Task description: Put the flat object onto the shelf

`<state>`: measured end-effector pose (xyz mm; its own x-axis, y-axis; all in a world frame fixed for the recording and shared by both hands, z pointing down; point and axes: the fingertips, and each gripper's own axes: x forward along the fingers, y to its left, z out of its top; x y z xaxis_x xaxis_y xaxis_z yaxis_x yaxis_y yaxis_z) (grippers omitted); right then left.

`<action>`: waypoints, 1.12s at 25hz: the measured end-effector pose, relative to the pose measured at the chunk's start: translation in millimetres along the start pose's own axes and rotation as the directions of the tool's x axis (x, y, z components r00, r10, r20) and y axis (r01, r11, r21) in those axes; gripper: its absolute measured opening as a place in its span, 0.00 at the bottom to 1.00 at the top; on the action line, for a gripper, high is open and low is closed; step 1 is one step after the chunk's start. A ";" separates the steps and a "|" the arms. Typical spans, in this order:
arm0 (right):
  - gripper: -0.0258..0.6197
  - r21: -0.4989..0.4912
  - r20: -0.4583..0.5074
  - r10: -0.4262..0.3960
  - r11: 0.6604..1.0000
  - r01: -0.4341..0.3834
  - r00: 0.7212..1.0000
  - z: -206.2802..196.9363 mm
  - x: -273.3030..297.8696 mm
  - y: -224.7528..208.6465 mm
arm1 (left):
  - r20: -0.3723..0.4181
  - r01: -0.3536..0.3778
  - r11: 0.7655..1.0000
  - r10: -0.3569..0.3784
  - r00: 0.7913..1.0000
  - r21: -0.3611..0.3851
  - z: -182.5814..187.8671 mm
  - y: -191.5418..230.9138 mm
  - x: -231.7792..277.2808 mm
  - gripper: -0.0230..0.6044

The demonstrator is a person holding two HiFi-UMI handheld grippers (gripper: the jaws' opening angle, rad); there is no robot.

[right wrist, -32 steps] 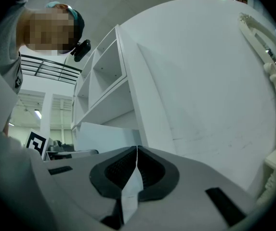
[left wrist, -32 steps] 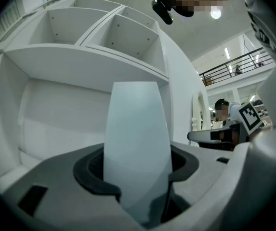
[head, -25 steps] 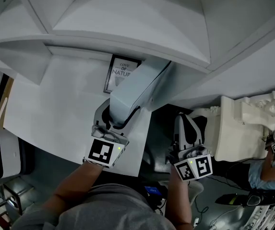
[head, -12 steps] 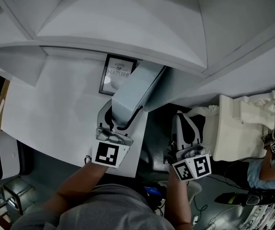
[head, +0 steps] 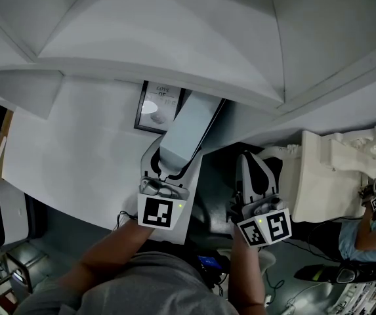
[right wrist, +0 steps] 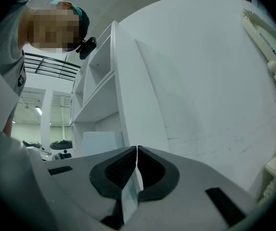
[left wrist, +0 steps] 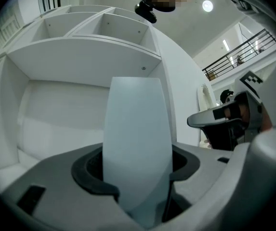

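Presently, the pale blue flat slab (head: 186, 131) juts level from the left tongs (head: 170, 169) and reaches in over the white shelf board (head: 76, 136) near its right end. In the head view its far end overlaps the right edge of a dark-framed print (head: 153, 107) at the back of that board. I cannot tell whether the slab touches the board. The left tongs pinch the slab's near end, one pad on each broad face. Their jaws have just been opening a little, with the slab between them. In the left gripper view the slab points into the open shelf compartment. The right tongs (head: 252, 166) are pressed together with nothing between them, beside the shelf unit's white side panel (right wrist: 142, 95). A carved white furniture piece (head: 332, 169) stands further right.
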<state>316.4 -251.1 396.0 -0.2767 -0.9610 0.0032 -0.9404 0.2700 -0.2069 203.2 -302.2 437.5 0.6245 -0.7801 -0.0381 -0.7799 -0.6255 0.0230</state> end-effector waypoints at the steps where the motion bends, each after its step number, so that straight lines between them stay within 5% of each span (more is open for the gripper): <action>1: 0.09 0.001 -0.001 0.001 1.000 -0.001 1.000 -0.6 0.4 -0.6 | -0.025 0.004 1.000 -0.004 1.000 0.030 -6.9 -0.6 2.0 0.49; 8: 0.08 0.007 -0.009 0.003 1.000 -0.002 1.000 -4.0 1.0 -4.3 | -0.075 0.017 0.998 -0.013 0.997 0.054 -27.9 -3.9 19.3 0.50; 19: 0.08 0.012 -0.002 0.000 1.000 0.000 1.000 -2.6 1.2 -5.5 | -0.112 0.177 0.984 -0.172 0.979 0.029 -33.5 -26.3 43.4 0.58; 28: 0.08 0.019 -0.004 -0.003 1.000 0.003 1.000 -5.3 -1.8 -5.1 | -0.111 0.394 0.919 -0.390 0.914 0.011 -32.7 -49.1 38.5 0.64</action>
<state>320.6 -250.4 402.2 -0.2747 -0.9615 0.0083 -0.9374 0.2659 -0.2250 266.8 -302.0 467.6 0.8798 -0.4706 0.0669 -0.4713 -0.8819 -0.0053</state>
